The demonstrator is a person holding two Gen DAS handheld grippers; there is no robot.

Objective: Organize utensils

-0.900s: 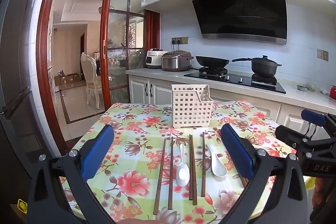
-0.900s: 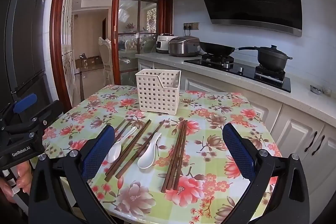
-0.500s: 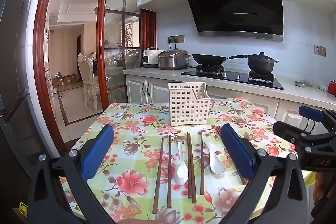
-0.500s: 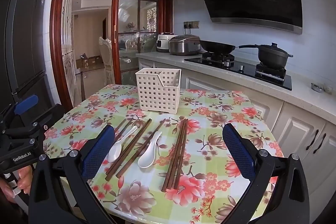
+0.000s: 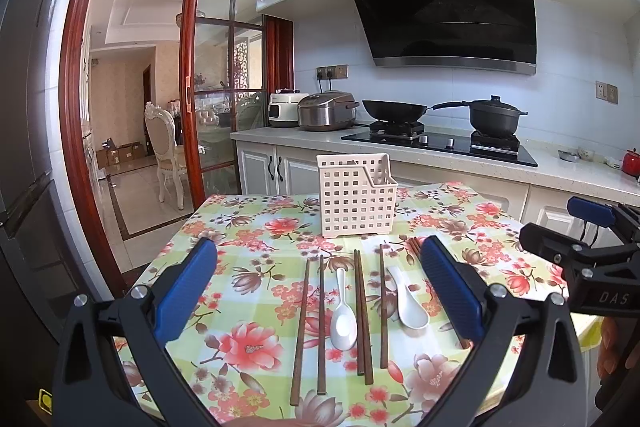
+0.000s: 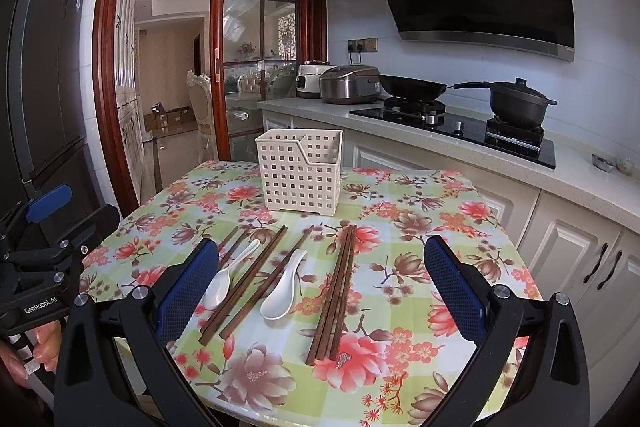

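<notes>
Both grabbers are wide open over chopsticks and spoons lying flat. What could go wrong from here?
The chopsticks lie flat and close together, so the right gripper may pinch several or skid off. The glossy spoons could slip from the left gripper. The light basket might tip if a chopstick catches its rim.

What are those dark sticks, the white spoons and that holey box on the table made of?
Chopsticks: likely wood, dark brown with a matte, faintly streaked look.
Spoons: probably glazed ceramic, smooth, white and glossy, though melamine would look alike.
Basket: apparently moulded plastic, cream, with a regular grid of square holes.
</notes>
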